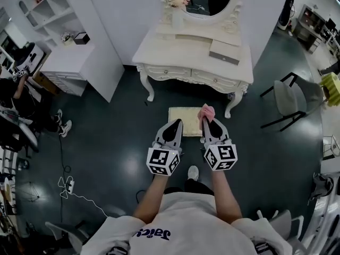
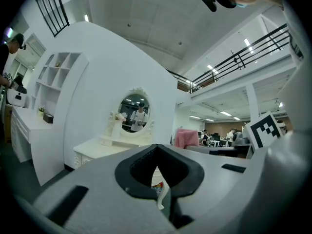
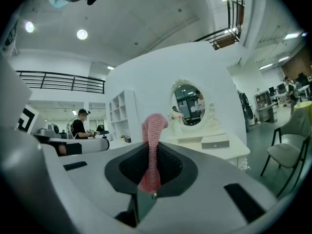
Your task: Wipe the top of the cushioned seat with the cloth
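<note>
On the dark floor (image 1: 114, 142), the cushioned seat (image 1: 183, 122) sits just ahead of my 2 grippers. My right gripper (image 1: 205, 121) clamps the pink cloth (image 1: 206, 112); my left gripper (image 1: 176, 124) is closed, empty.

The pink knitted cloth (image 3: 152, 145) was bunched into a narrow upright strip, pinched between the right gripper's (image 3: 149, 185) jaws. It lay over the far right corner of the square, cream cushioned seat (image 1: 187, 120).
</note>
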`<state>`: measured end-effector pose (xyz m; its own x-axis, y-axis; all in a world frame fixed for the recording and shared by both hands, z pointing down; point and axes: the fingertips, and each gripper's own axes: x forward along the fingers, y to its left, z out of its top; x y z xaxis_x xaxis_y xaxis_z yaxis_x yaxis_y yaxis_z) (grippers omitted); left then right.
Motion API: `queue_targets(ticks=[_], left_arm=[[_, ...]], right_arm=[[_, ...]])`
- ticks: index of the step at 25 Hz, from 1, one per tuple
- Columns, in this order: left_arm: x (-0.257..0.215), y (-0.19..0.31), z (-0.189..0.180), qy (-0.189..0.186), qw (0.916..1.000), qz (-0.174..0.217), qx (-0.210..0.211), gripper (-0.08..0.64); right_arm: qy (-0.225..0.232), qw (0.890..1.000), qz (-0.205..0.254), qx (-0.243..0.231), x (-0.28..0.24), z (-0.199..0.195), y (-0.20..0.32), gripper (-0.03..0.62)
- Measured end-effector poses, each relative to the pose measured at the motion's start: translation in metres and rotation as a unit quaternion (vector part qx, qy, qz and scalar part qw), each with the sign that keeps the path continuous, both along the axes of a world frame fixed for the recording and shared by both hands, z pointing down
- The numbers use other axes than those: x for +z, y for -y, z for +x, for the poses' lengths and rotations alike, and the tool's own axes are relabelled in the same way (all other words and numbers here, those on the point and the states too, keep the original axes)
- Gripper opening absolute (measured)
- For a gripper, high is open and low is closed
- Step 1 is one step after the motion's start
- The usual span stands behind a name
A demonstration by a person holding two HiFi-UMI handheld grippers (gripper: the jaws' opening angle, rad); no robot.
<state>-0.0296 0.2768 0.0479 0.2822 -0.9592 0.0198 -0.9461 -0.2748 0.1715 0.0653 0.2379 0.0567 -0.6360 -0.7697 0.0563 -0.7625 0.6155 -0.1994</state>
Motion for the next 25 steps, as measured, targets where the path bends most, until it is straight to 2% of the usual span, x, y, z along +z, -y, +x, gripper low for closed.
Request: queue_targets(ticks=[5, 11, 18, 21, 25], left_arm=[[0.028, 0.048, -0.006, 0.004, 0.9997, -0.023, -0.013, 0.014], [0.067, 0.086, -0.017, 0.008, 0.9976, -0.069, -0.007, 0.014], [0.140, 0.144, -0.048, 0.009, 0.9948, -0.101, 0.002, 0.014], [0.176, 0.171, -0.064, 0.012, 0.9929, -0.117, 0.011, 0.014], [0.229, 0.196, -0.088, -0.002, 0.9890, -0.147, 0.013, 0.012]], right_arm=[[0.015, 0.998, -0.065, -0.008, 0.038, 0.012, 0.059, 0.032], [-0.014, 0.993, -0.116, -0.005, 0.085, 0.010, 0.100, 0.032], [-0.040, 0.986, -0.161, -0.008, 0.153, -0.028, 0.140, 0.032], [-0.056, 0.979, -0.196, -0.013, 0.198, -0.049, 0.156, 0.032], [-0.079, 0.965, -0.250, -0.023, 0.264, -0.079, 0.171, 0.032]])
